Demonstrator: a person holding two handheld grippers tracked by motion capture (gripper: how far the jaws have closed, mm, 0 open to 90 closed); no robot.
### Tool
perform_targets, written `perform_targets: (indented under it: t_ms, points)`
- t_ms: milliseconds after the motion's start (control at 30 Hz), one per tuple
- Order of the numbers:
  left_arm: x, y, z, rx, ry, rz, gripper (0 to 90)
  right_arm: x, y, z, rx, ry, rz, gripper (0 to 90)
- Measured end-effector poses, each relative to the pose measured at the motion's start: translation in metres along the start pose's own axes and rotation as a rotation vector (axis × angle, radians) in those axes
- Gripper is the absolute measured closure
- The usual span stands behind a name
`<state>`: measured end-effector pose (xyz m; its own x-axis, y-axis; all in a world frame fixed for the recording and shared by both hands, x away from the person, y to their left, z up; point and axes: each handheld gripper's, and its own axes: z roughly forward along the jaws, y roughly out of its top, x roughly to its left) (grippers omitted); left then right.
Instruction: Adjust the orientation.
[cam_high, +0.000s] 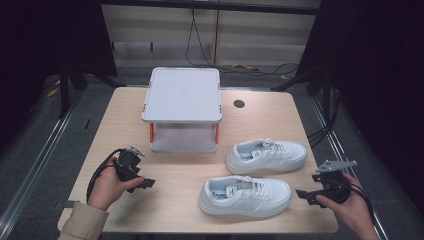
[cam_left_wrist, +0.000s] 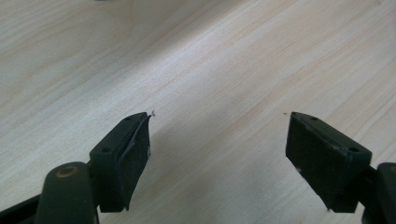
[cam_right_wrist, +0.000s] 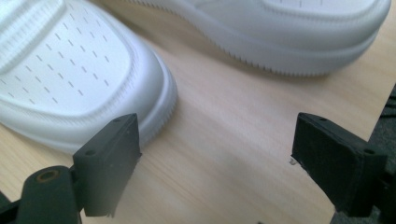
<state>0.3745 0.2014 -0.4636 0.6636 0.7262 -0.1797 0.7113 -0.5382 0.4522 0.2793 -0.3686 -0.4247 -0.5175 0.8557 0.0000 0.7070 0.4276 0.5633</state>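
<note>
Desk (cam_high: 200, 205): light wood, carries everything.
Rack (cam_high: 182, 95): white two-tier shoe rack at far centre, orange posts.
Far sneaker (cam_high: 266, 155): white, right of centre, toe pointing right.
Near sneaker (cam_high: 245, 195): white, near edge, toe pointing right, just beside the right gripper.
Left gripper (cam_high: 146, 183): near left over bare desk, jaws released, nothing between.
Right gripper (cam_high: 304, 195): near right, jaws released, toe cap just ahead.
</note>
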Motion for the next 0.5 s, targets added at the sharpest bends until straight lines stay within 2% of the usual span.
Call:
perform_targets:
  t_ms: [67,100,133,167,333,367,400,500]
  points:
    - [0.000,0.000,0.000,0.007,-0.001,0.004,21.9,0.003,0.011,-0.004,-0.012,-0.003,-0.027,15.1]
    - [0.000,0.000,0.000,0.007,-0.001,0.004,21.9,0.003,0.011,-0.004,-0.012,-0.003,-0.027,15.1]
    - [-0.001,0.000,0.000,0.005,-0.003,0.005,21.9,0.006,0.022,-0.006,-0.019,0.003,-0.044,15.7]
    - [-0.001,0.000,0.001,0.006,-0.005,0.004,21.9,0.013,0.042,-0.010,-0.027,0.004,-0.091,17.4]
    - [-0.002,0.000,-0.001,0.002,0.001,0.011,21.9,0.019,0.088,-0.010,-0.058,-0.006,-0.136,21.2]
    - [-0.002,0.000,-0.001,0.002,0.001,0.011,21.9,0.019,0.088,-0.010,-0.058,-0.006,-0.136,21.2]
    - [-0.003,0.000,-0.002,-0.005,-0.002,0.012,21.9,0.020,0.103,-0.006,-0.064,0.010,-0.154,24.8]
    - [-0.004,0.001,-0.002,-0.004,-0.003,0.022,22.1,0.018,0.120,0.003,-0.061,0.007,-0.127,27.7]
